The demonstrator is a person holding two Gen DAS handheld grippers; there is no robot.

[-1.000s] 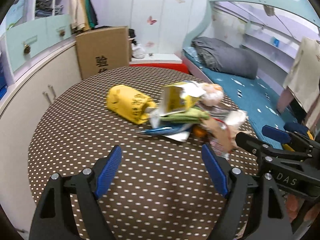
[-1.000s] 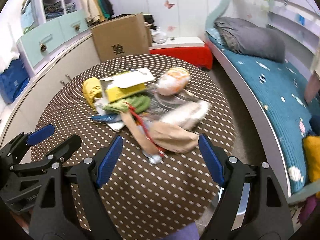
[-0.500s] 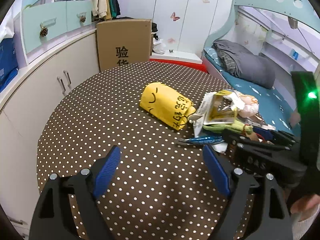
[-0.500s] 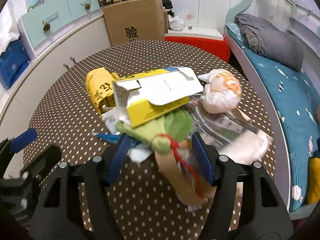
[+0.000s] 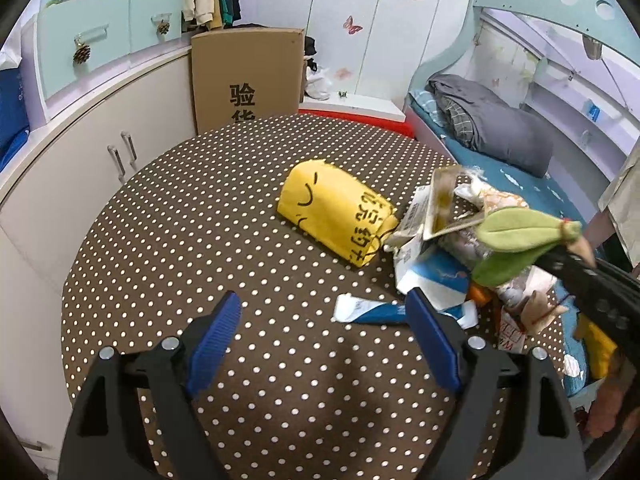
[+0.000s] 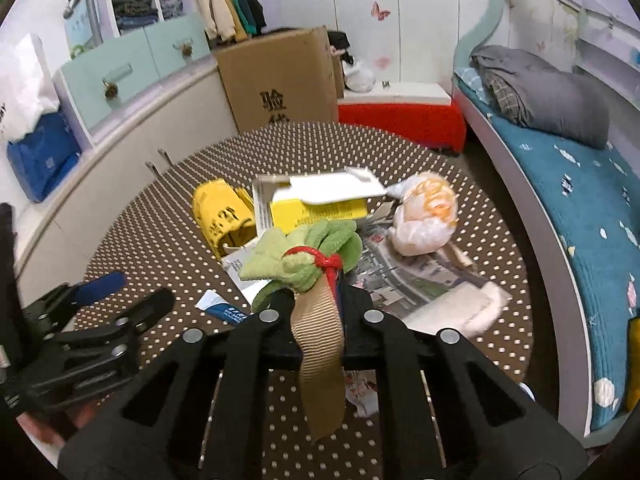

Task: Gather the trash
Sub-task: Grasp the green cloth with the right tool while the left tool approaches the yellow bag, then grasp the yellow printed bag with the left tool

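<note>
Above the table, your right gripper pinches the green bundle; your left gripper, fingers spread, has the blue wrapper just ahead.

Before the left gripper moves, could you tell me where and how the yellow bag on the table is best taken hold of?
I would grip the yellow bag across its crumpled open end, near the black handles on its right in the left wrist view. That end looks flatter and thinner than the puffed body. The left gripper, open, could come from the near side, clear of the trash pile.

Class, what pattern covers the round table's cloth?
Brown tablecloth with small white polka dots, clearest in the left wrist view.
</note>
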